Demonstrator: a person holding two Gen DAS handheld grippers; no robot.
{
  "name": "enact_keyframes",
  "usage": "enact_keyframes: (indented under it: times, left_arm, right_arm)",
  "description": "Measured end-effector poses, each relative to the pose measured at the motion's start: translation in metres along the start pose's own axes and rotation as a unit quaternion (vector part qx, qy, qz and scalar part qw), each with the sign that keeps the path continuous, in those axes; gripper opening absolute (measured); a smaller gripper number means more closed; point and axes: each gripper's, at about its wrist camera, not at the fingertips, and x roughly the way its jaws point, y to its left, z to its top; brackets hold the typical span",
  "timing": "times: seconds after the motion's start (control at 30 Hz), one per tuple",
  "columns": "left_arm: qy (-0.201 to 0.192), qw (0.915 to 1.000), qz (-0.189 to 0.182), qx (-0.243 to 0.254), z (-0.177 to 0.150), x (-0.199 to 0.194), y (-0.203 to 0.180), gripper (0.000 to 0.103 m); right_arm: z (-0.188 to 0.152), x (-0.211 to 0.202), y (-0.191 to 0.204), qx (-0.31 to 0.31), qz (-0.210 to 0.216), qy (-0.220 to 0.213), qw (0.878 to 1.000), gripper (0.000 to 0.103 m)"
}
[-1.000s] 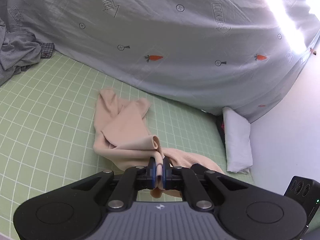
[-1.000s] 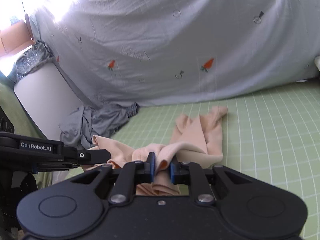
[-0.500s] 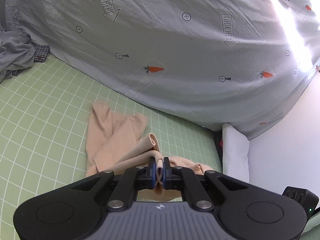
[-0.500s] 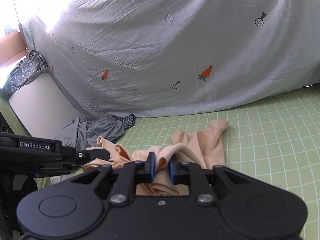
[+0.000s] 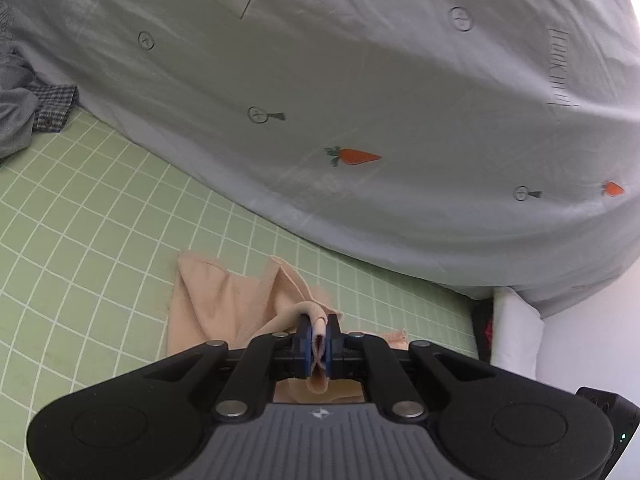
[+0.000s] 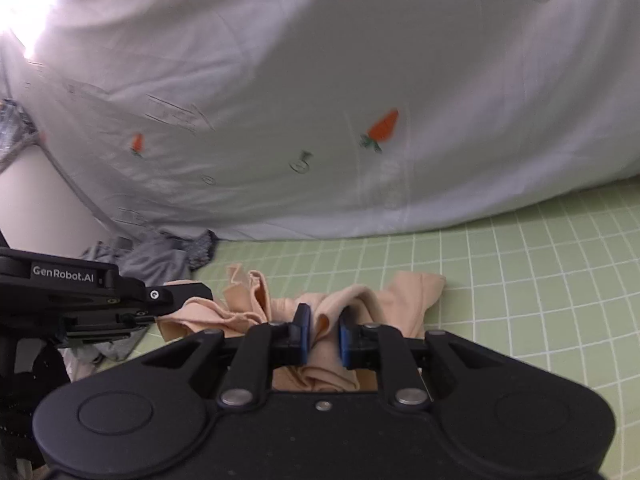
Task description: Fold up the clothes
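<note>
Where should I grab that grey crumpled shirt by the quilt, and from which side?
Take the grey shirt by its checked cuff, coming in over the open green mat: that end lies flat and exposed, while the rest bunches against the quilt.

Right gripper (image 6: 322, 334) jaws pinching beige garment (image 6: 404, 300) over green gridded sheet (image 6: 540, 280).

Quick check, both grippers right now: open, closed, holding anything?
Left gripper: closed, pinching a fold of the beige garment.
Right gripper: closed on a thicker bunch of the same beige garment.
</note>
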Motion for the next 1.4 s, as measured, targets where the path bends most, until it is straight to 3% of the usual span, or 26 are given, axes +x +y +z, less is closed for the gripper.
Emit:
enact_keyframes:
  times: [0.3,0.5,0.6,0.63,0.67,0.73,0.8,0.9,1.1,1.3,1.4]
  left_arm:
    - [0.048,0.9939,0.073,-0.067,-0.006,0.076,0.048,0.006]
    - [0.041,0.9937,0.089,-0.054,-0.004,0.074,0.042,0.011]
    - [0.031,0.9934,0.103,-0.041,-0.001,0.061,0.035,0.017]
    - [0.022,0.9932,0.108,-0.037,0.0,0.054,0.033,0.02]
    - [0.011,0.9933,0.11,-0.033,0.001,0.047,0.032,0.024]
    - [-0.002,0.9932,0.112,-0.031,0.0,0.032,0.032,0.032]
    - [0.0,0.9921,0.12,-0.037,-0.005,0.027,0.037,0.037]
    - [0.028,0.9897,0.132,-0.047,-0.017,0.032,0.047,0.037]
    - [0.07,0.9862,0.139,-0.057,-0.03,0.065,0.056,0.038]
    - [0.064,0.9886,0.134,-0.028,-0.008,0.099,0.048,0.044]
    - [0.056,0.9861,0.156,-0.01,0.005,0.117,0.043,0.045]
  right_arm:
    - [-0.017,0.094,-0.039,0.021,-0.038,0.076,0.996,0.016]
    - [-0.013,0.099,-0.044,0.024,-0.038,0.085,0.995,0.017]
    - [-0.001,0.087,-0.043,0.023,-0.048,0.056,0.997,0.034]
    - [0.005,0.077,-0.043,0.027,-0.062,0.03,0.997,0.051]
    - [0.008,0.068,-0.045,0.03,-0.07,0.011,0.997,0.06]
    - [0.015,0.051,-0.048,0.036,-0.087,-0.024,0.995,0.061]
    - [0.014,0.044,-0.051,0.026,-0.098,-0.02,0.995,0.061]
    - [0.004,0.042,-0.053,0.017,-0.101,0.003,0.995,0.061]
    - [-0.01,0.063,-0.051,0.016,-0.064,0.046,0.997,0.061]
    - [-0.002,0.1,-0.057,-0.005,-0.052,0.063,0.997,0.06]
    - [0.006,0.115,-0.071,0.003,-0.066,0.053,0.996,0.059]
